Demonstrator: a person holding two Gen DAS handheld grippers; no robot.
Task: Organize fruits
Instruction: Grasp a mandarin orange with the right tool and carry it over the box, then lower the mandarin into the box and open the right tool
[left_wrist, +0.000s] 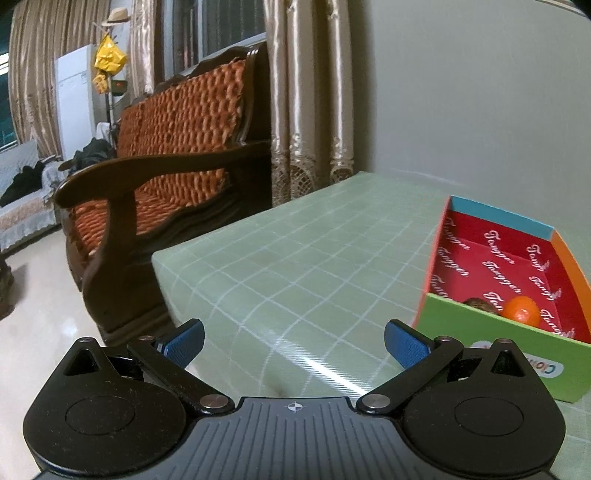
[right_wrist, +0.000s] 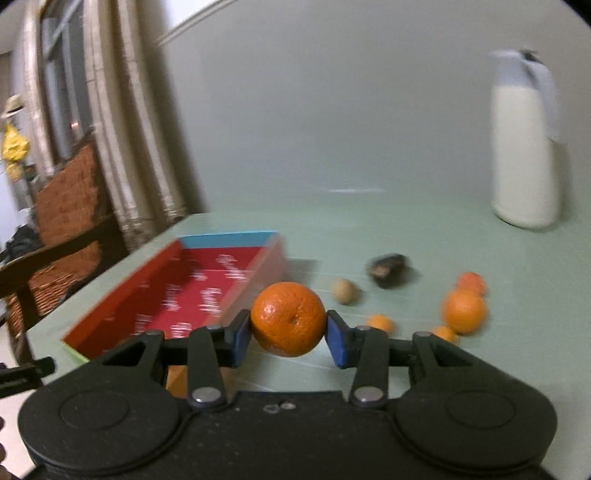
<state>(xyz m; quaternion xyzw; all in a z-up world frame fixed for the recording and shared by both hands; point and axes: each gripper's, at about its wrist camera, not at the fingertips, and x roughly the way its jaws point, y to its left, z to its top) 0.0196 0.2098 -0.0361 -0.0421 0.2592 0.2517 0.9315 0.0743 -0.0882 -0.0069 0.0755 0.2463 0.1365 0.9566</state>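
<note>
A bench (right_wrist: 406, 229) covered in a pale green checked cloth carries an open cardboard box (right_wrist: 229, 240) with a red printed lining near its left edge. To the box's right lie several loose oranges (right_wrist: 463, 311), a small tan fruit (right_wrist: 345, 291) and a dark blurred object (right_wrist: 388, 270). A tall white jug (right_wrist: 524, 155) stands at the far right.

Left wrist: low over table (left_wrist: 295, 258), facing sofa; box (left_wrist: 491, 332) at 3 o'clock.
Right wrist: same box (right_wrist: 177, 295) at 9 o'clock.
</note>
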